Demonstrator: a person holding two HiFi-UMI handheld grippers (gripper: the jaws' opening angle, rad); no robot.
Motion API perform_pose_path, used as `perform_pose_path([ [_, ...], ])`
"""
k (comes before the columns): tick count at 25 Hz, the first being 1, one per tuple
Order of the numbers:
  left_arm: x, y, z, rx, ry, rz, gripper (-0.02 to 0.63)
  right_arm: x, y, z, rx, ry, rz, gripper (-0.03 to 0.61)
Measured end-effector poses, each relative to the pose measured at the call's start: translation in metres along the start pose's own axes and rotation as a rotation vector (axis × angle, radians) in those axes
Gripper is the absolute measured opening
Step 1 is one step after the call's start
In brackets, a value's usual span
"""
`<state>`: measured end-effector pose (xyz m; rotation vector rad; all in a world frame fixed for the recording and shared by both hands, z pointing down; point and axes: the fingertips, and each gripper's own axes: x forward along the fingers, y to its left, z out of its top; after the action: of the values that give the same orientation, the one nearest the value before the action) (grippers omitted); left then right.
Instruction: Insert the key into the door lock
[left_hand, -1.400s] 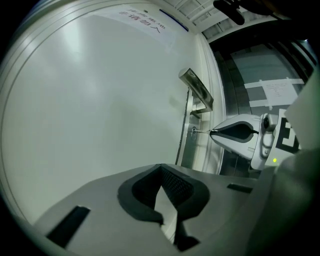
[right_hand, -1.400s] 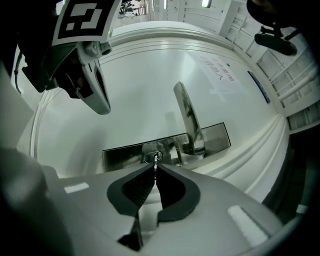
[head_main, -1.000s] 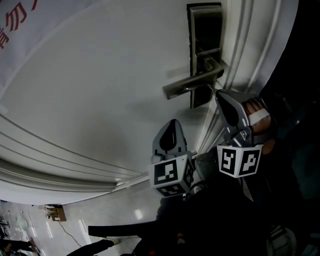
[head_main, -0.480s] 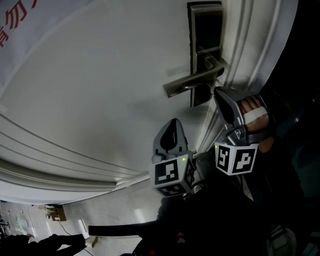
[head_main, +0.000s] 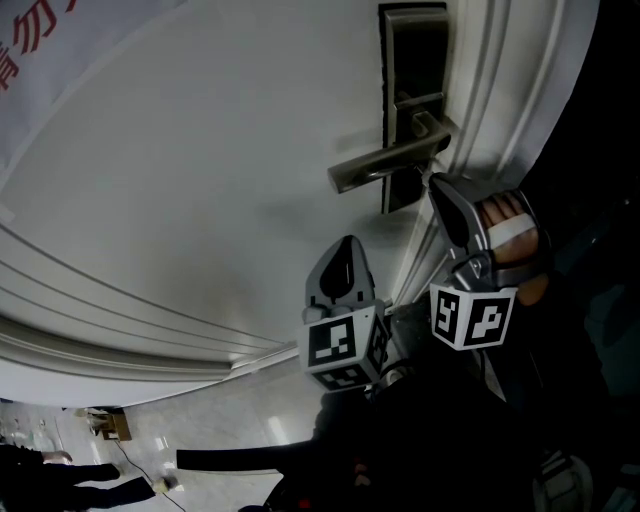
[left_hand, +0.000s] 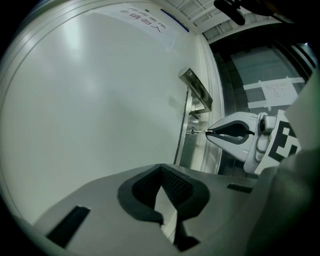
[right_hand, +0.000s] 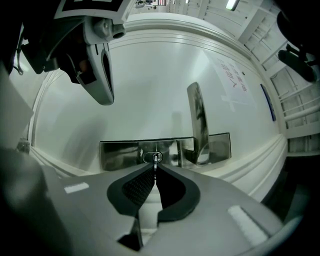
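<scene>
A brushed-metal lock plate (head_main: 410, 60) with a lever handle (head_main: 385, 165) is mounted on the white door (head_main: 200, 180). My right gripper (head_main: 434, 182) is shut on a small metal key (right_hand: 155, 165), and the key's tip sits at the round keyhole (right_hand: 156, 157) low on the lock plate (right_hand: 120, 152). Seen from the side in the left gripper view, the key (left_hand: 198, 132) bridges the right gripper (left_hand: 208, 132) and the plate (left_hand: 183, 135); how deep it sits I cannot tell. My left gripper (head_main: 347, 245) hangs below the handle, shut and empty (left_hand: 161, 168).
The lever handle (right_hand: 197, 120) juts out just right of the keyhole. The door frame's mouldings (head_main: 500, 90) run beside the lock plate. A dark glass panel (left_hand: 265, 85) lies past the door edge. A person (head_main: 60, 470) stands far off on the shiny floor.
My right gripper has edged slightly left and up toward the lock plate. The left gripper has stayed put. The person in the background has moved.
</scene>
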<state>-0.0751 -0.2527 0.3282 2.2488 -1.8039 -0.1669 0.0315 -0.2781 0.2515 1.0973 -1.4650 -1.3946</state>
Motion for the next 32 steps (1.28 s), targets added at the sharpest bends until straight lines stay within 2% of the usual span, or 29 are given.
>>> perform_pose_path([
  [32,-0.0008,0.0007,0.0013,0.008,-0.009,-0.004,0.002,0.0036,0.0003,0.0006,-0.03,0.022,-0.002,0.012],
])
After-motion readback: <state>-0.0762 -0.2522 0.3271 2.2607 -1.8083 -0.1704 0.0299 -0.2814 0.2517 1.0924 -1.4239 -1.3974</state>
